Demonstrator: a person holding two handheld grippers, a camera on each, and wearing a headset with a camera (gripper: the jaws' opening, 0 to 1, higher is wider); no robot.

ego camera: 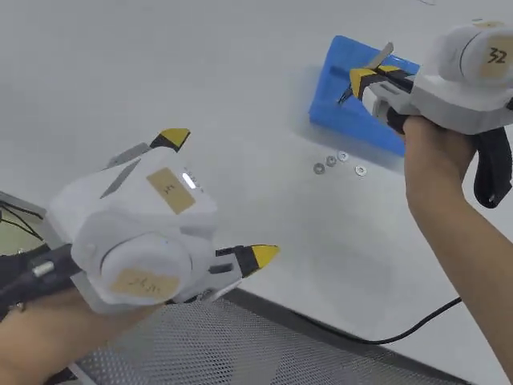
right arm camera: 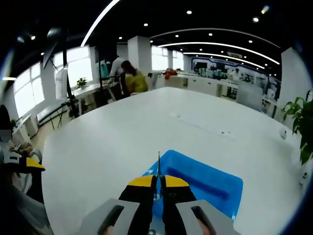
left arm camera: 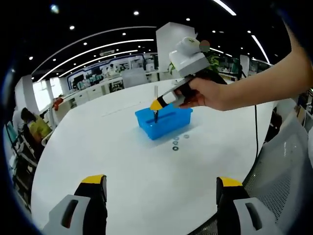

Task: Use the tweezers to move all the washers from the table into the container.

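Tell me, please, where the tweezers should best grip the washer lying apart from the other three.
Probably the rim: one tip of the tweezers through the hole, one outside, coming straight down from above. The washer lies flat on the table, too thin to pinch from the side.

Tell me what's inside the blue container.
The blue container shows bare blue floor in the right gripper view, with the tweezers tip above it. The right gripper covers its near corner; anything there would be hidden.
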